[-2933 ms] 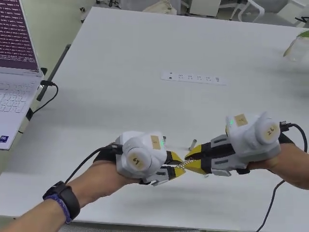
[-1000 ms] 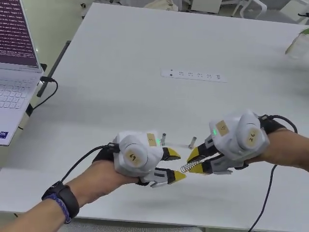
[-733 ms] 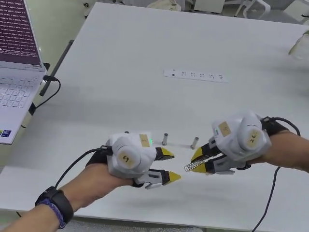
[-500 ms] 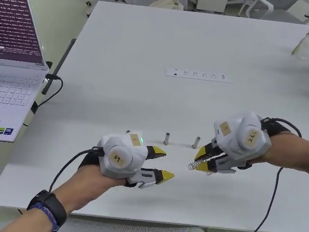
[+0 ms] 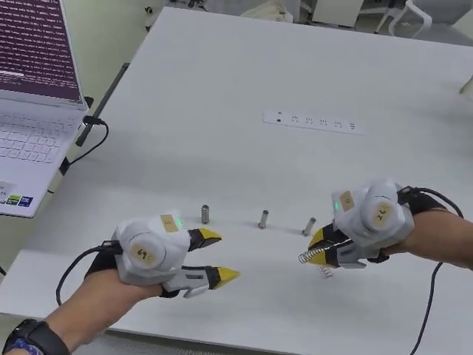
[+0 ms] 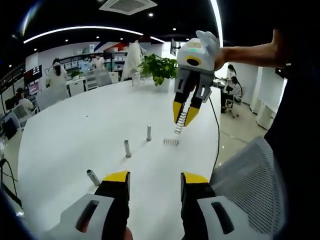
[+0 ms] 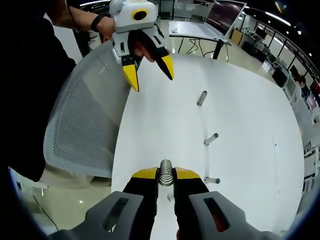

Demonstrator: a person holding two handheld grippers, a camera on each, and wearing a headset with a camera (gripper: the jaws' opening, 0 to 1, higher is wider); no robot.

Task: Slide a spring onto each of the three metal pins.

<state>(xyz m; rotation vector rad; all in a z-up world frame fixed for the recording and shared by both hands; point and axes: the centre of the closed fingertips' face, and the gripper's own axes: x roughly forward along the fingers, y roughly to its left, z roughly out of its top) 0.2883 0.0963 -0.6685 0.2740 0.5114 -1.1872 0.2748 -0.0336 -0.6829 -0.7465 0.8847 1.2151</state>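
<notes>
Three short metal pins stand in a row near the table's front. The left pin (image 5: 205,214) wears a spring (image 6: 93,176); the middle pin (image 5: 263,220) and right pin (image 5: 309,226) are bare. My right gripper (image 5: 319,248) hovers just in front of the right pin, shut on a spring (image 7: 166,179) that pokes out leftwards (image 5: 307,257). A loose spring (image 5: 326,271) lies on the table under it. My left gripper (image 5: 217,256) is open and holds nothing, in front of the left pin.
An open laptop (image 5: 29,111) sits at the far left with a black cable (image 5: 89,140) beside it. A white power strip (image 5: 314,122) lies further back. The table's front edge (image 5: 244,342) runs just below both hands.
Both grippers met at the spring earlier. My left gripper has let go and drawn away to the left, jaws open. The right gripper keeps the spring, low by the right pin.
</notes>
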